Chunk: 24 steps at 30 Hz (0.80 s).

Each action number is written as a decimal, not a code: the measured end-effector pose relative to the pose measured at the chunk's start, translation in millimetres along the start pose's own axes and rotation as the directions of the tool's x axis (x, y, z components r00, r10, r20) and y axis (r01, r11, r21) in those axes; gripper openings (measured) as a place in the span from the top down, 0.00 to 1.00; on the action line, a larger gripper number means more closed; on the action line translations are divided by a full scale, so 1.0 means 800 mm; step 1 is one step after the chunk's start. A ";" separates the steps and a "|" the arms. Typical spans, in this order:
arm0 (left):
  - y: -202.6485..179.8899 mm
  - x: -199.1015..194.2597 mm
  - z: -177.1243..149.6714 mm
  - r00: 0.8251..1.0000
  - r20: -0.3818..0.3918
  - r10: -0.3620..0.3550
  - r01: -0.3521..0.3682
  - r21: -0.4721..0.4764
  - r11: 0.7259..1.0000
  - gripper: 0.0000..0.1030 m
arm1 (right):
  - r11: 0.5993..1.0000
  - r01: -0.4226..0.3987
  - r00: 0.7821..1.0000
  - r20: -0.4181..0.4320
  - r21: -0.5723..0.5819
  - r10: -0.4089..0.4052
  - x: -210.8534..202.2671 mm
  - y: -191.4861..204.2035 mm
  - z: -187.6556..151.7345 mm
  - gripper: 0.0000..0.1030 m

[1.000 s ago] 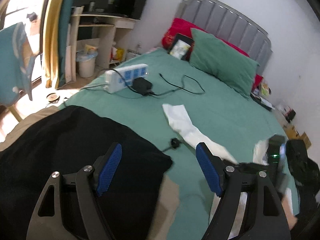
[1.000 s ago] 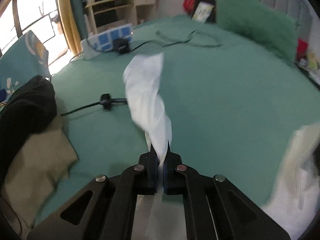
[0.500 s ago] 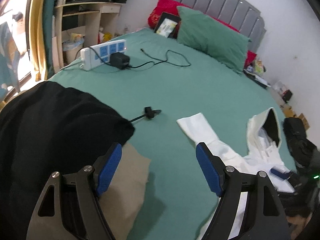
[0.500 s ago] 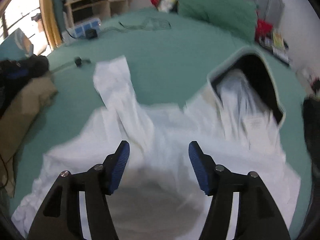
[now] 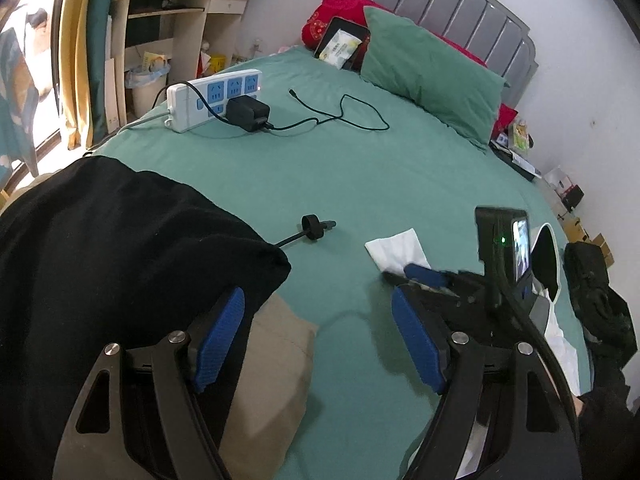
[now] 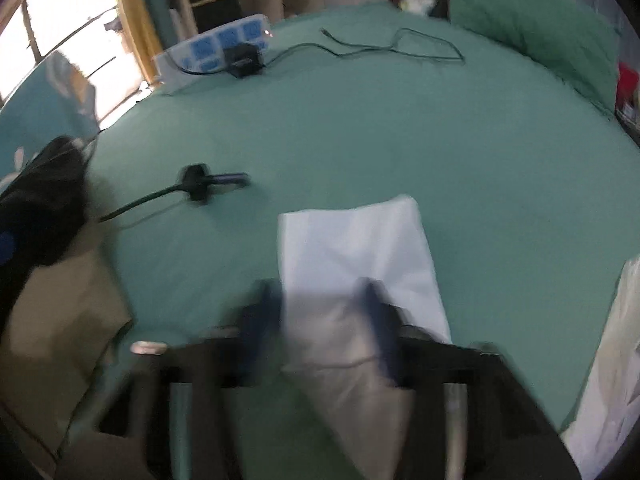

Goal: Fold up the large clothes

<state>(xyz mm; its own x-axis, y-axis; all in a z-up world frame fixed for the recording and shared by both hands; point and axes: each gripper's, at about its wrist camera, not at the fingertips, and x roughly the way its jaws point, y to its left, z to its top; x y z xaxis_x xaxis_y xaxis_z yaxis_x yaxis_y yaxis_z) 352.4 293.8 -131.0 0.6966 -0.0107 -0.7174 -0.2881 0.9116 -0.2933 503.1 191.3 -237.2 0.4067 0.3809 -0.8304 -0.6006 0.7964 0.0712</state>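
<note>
Low in the centre of the right wrist view, the right gripper (image 6: pixel 320 308), which half a second ago stands spread above the body of the white shirt (image 6: pixel 616 360), has just been closing and now pinches the white sleeve (image 6: pixel 352 240) lying flat on the green bed (image 6: pixel 400 140). The left gripper (image 5: pixel 316 344) hangs wide open and empty at the bottom of its own view, beside the black garment (image 5: pixel 120 240). Judging by this, the sleeve is re-gripped for folding inward.
</note>
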 end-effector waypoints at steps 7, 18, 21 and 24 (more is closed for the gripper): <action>-0.020 -0.002 -0.005 1.000 -0.008 0.003 -0.003 0.014 1.000 0.22 | 0.999 0.015 0.986 0.164 -0.029 -0.010 -0.126 -0.021 0.017 0.97; -0.120 0.029 -0.052 0.980 -0.144 -0.140 0.156 0.101 0.983 0.22 | 0.991 0.018 0.878 0.472 0.131 -0.078 -0.428 -0.147 -0.102 0.97; -0.151 0.033 -0.077 0.973 -0.185 -0.141 0.172 0.164 0.971 0.22 | 0.968 0.016 0.875 0.465 0.249 -0.134 -0.454 -0.200 -0.169 0.97; -0.177 0.035 -0.109 0.964 -0.228 -0.136 0.188 0.227 0.956 0.22 | 0.934 -0.007 0.898 0.414 0.357 -0.151 -0.447 -0.242 -0.229 0.96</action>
<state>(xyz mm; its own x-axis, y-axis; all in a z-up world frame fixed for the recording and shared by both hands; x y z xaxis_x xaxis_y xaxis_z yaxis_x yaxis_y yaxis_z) 355.3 128.5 -165.0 0.5607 -0.2279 -0.7960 0.0050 0.9623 -0.2719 347.8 -184.7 -55.1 0.7408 0.4159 -0.5276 -0.3181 0.9089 0.2697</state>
